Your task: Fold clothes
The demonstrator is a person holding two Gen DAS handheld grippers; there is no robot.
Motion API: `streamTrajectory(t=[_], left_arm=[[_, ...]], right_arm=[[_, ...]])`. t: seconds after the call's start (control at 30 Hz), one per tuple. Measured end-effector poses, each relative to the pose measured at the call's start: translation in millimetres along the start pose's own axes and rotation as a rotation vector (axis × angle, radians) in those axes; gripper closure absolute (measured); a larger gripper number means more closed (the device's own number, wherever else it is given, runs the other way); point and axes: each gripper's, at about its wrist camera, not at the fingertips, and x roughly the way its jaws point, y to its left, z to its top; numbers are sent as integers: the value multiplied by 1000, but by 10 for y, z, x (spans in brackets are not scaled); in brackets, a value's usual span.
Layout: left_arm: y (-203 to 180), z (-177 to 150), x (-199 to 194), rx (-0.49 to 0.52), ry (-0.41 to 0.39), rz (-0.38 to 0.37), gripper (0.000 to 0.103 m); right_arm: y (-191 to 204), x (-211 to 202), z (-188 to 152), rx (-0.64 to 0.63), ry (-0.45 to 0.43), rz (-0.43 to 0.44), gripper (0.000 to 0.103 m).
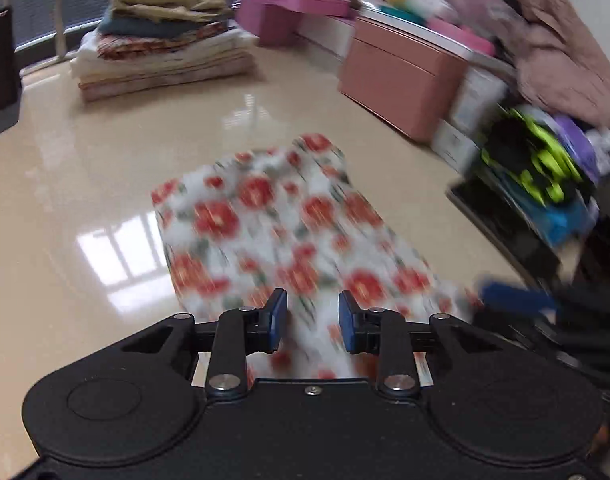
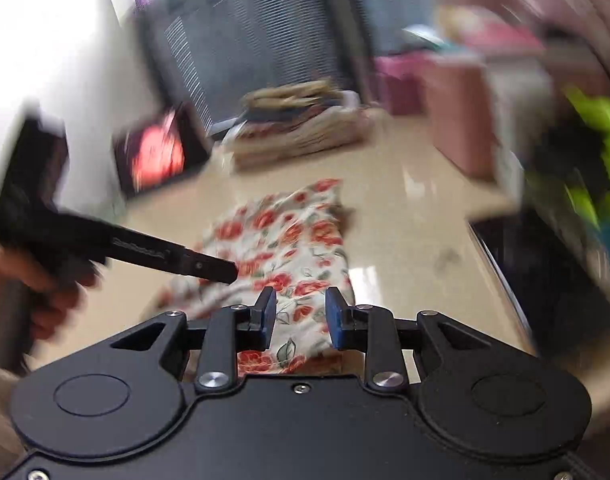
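A glossy beige floor [image 1: 105, 152] fills a cluttered room, with window light reflected in it. Nearest, in the left wrist view, the left tongs [image 1: 312, 322] stand partly open over the near end of a floral garment [image 1: 281, 232], white with red flowers. The blue pads do not press on the cloth, so nothing is held. In the right wrist view, the right tongs [image 2: 299, 318] are likewise partly open above the same garment's near edge, gripping nothing. A person's hand [image 2: 37, 292] holds the other tool at the left of that view.

The floral garment lies flat on the floor in a narrow, roughly rectangular strip running away from the tongs. It looks already folded lengthwise at least once. Judging by its length, a cross fold probably remains, and then moving it to a pile. Blur hides the finer creases.

Farther off, a stack of folded linens [image 1: 161, 44] sits on the floor near the window blinds, well apart from the garment. A dark screen with a red picture [image 2: 161, 152] stands to the left. Along the right, pink drawers [image 1: 401, 80] and a jumble of black and neon-green items [image 1: 533, 156] crowd the edge. Nothing lies between the tongs and the garment.
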Motion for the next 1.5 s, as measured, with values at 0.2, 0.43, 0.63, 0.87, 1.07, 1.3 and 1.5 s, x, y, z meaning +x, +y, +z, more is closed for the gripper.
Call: streamTrajectory(t=[0.2,0.43,0.63,0.87,1.07,1.3,1.5], left_arm=[[-44,-204,-67,132,17,75,64],[255,-246,-301,160,8,212,29],[500,-342,-876,8,-145,169,25],[191,-508,-781,-10,-142,109,25],[-79,-534,-570,-28,-123,112,0],[-249,-592,-540,3,-115,118,0],[-262,-740,-396,68,-52,128,0]], right_arm=[[281,216,-66,-127,145,-62,75],[767,-9,-157,-154,238,89,74],[726,-379,99,-50,148,248,68],[412,-188,442,-130,26,-8,35],[367,299,623,-184,76,-46,6],[345,578,604,-248,125,-50,2],[141,750,550,-145,212,-34,14]])
